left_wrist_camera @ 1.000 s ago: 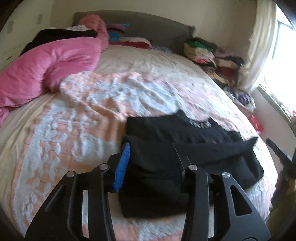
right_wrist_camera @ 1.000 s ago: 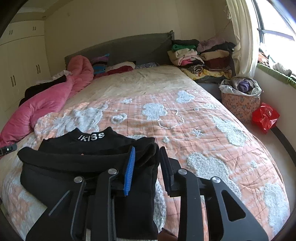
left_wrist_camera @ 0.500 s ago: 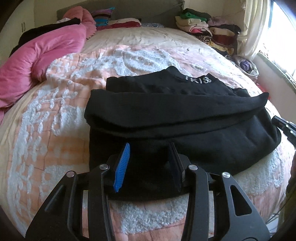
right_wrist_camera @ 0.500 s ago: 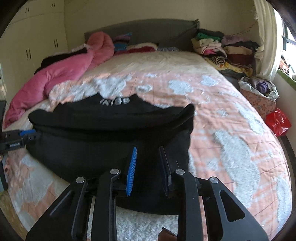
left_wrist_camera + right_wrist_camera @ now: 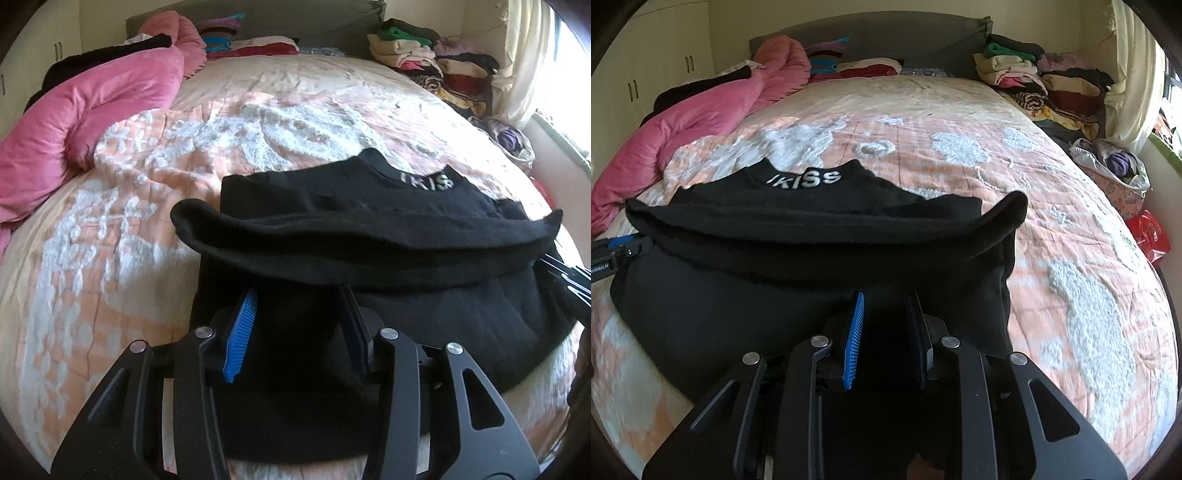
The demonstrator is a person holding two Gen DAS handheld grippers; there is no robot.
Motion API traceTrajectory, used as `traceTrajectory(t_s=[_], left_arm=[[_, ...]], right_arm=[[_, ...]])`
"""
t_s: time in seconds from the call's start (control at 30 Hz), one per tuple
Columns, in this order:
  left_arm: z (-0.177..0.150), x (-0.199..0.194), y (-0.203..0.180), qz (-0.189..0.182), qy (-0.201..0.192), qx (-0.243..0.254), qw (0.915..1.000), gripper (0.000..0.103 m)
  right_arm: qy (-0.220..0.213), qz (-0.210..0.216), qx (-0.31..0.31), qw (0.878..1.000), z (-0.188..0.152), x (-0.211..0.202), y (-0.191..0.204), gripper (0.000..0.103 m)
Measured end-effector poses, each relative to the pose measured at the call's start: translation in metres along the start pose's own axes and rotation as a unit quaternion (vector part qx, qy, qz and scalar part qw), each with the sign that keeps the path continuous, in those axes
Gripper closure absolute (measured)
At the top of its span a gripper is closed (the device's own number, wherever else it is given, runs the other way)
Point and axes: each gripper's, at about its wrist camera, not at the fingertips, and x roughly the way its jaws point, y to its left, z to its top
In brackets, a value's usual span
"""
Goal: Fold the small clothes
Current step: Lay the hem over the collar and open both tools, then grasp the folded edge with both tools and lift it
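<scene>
A: Where's the black sweater [image 5: 388, 258]?
B: Lower centre on the quilt [image 5: 110, 258], sleeves folded across. Left gripper [image 5: 299, 317] and right gripper [image 5: 884, 325] hover part-spread over its hem, pinching nothing.
A: Risk?
B: Grabbing only one layer could undo the sleeve fold.

The black garment [image 5: 369, 236] lies flat on the bed, partly folded, directly ahead of and beneath both tongs. A thick rolled fold runs across its width just beyond the fingertips. Its collar, lettered "IKISS" in white, lies at the edge farthest from the tongs.
</scene>
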Motion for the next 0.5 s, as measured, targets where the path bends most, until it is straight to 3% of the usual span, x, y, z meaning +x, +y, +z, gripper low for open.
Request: traceTrajectory(t_s=[0.37,0.5], left_arm=[[0.035,0.013,0.025,-0.022,-0.017,-0.098,0.9948,0.066],[0.043,0.013,0.036,-0.001,-0.031,-0.104,0.9941,0.066]], right_arm=[[-0.004,-0.016,0.024,1.000,0.033,0.024,-0.014,0.081],[-0.021,-0.023,0.033,0.999,0.040,0.019,-0.024,0.081]])
